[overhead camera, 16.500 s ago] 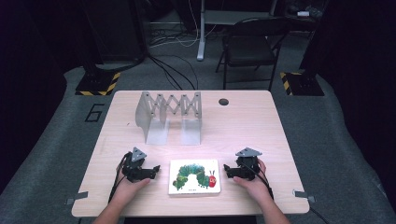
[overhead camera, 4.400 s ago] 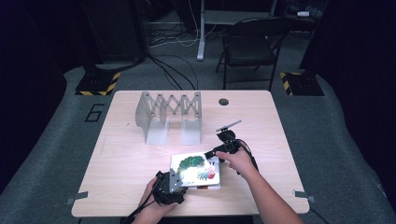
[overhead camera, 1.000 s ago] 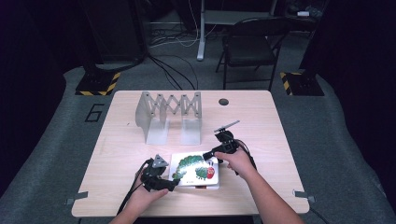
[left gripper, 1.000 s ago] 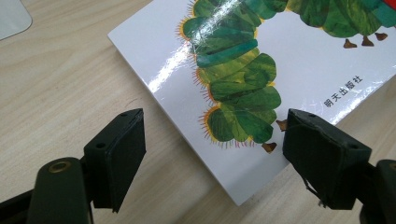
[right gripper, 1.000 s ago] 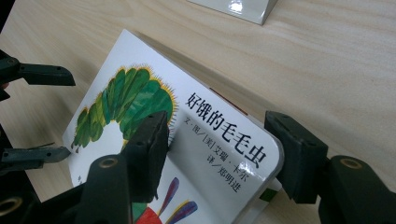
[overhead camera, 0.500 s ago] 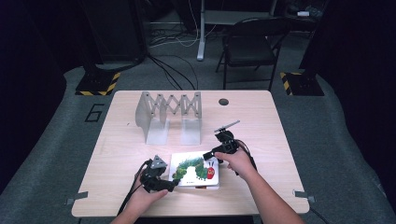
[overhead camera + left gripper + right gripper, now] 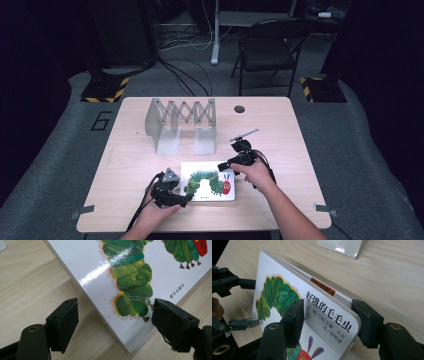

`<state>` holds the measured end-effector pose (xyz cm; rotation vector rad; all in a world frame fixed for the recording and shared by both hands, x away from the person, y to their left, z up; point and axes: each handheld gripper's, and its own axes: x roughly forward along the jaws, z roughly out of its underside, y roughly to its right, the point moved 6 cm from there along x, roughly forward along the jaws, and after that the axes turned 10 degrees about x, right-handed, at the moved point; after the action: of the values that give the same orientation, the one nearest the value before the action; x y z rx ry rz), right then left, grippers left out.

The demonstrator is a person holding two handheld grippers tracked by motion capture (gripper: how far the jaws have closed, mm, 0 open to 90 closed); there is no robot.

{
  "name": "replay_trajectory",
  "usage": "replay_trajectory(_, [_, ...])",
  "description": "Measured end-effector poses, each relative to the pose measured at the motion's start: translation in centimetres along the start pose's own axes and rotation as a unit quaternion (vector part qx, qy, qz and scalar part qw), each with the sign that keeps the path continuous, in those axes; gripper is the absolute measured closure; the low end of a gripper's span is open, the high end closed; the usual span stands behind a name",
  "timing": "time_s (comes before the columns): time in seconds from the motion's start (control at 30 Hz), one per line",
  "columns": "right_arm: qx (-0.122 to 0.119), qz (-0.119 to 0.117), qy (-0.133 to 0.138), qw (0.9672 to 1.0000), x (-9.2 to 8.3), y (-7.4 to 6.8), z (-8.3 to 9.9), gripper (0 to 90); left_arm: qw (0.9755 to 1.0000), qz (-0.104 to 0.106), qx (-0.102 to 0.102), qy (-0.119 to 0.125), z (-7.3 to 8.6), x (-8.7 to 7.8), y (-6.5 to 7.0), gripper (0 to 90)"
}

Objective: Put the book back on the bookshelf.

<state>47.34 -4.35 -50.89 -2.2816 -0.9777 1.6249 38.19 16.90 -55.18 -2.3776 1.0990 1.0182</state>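
Near the table's (image 7: 125, 150) front edge lies the caterpillar book (image 7: 207, 181), its far corner raised. Right gripper (image 7: 327, 320) pinches that corner, its jaws having just been closing; left gripper (image 7: 115, 325) straddles the near corner, jaws spread. Beyond stands a white rack (image 7: 180, 122).

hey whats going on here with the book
A person at a wooden table is working a picture book with a caterpillar on its cover, using a handheld gripper in each hand. The right gripper has its fingers on either side of one corner, which is tilted up off the table, and they have just been closing on it. The left gripper sits open around the opposite corner, not pinching it. A white accordion-style rack stands behind the book.
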Motion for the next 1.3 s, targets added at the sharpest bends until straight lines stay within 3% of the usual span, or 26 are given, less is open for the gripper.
replay_trajectory(0.9, [-0.027, -0.001, 0.018, 0.9995, -1.7, -1.4, 0.9, 44.9, 0.9993, 0.035, -0.006, 0.013, 0.3, 0.0, 0.4, 29.6])
replay_trajectory(1.03, [-0.036, 0.001, 0.023, 0.9991, -2.0, -1.7, 1.2, 45.1, 0.9987, 0.050, 0.012, 0.001, 0.5, 0.5, 1.2, 29.1])
replay_trajectory(1.07, [-0.036, 0.000, 0.026, 0.9990, -2.1, -1.8, 1.2, 45.2, 0.9986, 0.037, 0.036, -0.006, 0.5, 0.6, 1.5, 28.7])
replay_trajectory(1.1, [-0.036, -0.001, 0.028, 0.9989, -2.2, -1.9, 1.2, 45.2, 0.9985, 0.030, 0.045, -0.009, 0.5, 0.7, 1.6, 27.2])
replay_trajectory(1.3, [-0.041, -0.005, 0.031, 0.9986, -2.6, -2.2, 1.5, 45.5, 0.9985, 0.031, 0.044, -0.009, 0.6, 0.6, 1.6, 27.7])
